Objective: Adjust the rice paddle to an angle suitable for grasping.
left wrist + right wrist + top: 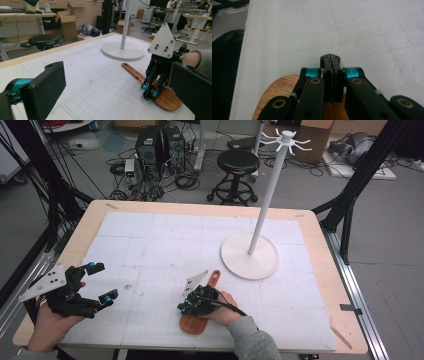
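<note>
1. Right under my right gripper [330, 62] lies the wooden paddle [196, 322], flat on the white gridded mat [165, 245] at my edge of the table [90, 217]. In the right gripper view the jaws stand pressed together with nothing between them, tips over the broad end of the wood.
2. With the jaws shut like this I cannot take the paddle; if I press down now, I judge the tips would skid on the smooth face and push it toward the table's near edge.
3. Because the paddle lies flush on the mat, getting a pad under its thin rim looks hard. A pinch from above could slip off and flick it sideways.
4. Its blade sits close to the near edge, so a clumsy nudge toward me might tip it off the table.
5. If I lift it by the blade alone, the long handle could swing and knock the white stand [250, 255], whose round base lies just beyond the handle's tip.
6. My left gripper [100, 282] hovers open and empty well off to the left, so it is too far away to steady anything.
7. As for looks: the paddle is reddish-brown wood, a rounded blade narrowing to a slim handle [131, 70] with a small hole near its end, pointing toward the stand.
</note>
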### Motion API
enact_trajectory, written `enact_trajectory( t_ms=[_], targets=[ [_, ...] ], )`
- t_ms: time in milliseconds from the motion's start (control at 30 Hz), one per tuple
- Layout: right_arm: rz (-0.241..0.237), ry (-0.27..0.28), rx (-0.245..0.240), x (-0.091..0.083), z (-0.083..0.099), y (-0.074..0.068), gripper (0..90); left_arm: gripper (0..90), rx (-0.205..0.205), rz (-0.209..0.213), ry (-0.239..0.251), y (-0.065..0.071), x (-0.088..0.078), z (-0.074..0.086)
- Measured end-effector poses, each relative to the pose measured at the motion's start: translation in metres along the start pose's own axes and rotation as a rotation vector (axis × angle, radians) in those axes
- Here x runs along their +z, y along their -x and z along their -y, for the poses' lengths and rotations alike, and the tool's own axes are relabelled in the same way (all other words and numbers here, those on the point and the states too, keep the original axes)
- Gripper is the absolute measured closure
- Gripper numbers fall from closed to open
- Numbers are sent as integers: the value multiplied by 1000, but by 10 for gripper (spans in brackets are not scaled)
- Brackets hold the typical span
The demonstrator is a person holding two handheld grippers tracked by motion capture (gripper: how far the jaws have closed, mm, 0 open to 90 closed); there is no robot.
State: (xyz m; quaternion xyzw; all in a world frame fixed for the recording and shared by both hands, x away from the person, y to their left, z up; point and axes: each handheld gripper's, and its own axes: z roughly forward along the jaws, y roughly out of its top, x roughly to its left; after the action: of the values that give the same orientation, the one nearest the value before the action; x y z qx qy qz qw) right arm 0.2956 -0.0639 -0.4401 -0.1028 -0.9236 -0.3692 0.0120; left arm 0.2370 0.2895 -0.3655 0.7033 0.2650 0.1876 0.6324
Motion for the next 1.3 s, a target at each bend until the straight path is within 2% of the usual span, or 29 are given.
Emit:
enact_trajectory(
  t_ms=[333,600,733,1067,1300],
  targets=[
    [-21,12,12,-20,24,-4,893,18,2,1,-12,1,2,2],
    [-16,14,-9,-34,38,-6,893,18,9,-10,-7,0,-2,0],
    [-23,26,8,-40,47,-5,892,18,-3,-17,1,-2,-5,1],
    [-29,51,43,-56,67,-4,892,18,18,-15,-32,1,-1,1],
    [-21,55,54,-66,78,-4,892,18,11,-19,-27,-1,-3,2]
  ],
)
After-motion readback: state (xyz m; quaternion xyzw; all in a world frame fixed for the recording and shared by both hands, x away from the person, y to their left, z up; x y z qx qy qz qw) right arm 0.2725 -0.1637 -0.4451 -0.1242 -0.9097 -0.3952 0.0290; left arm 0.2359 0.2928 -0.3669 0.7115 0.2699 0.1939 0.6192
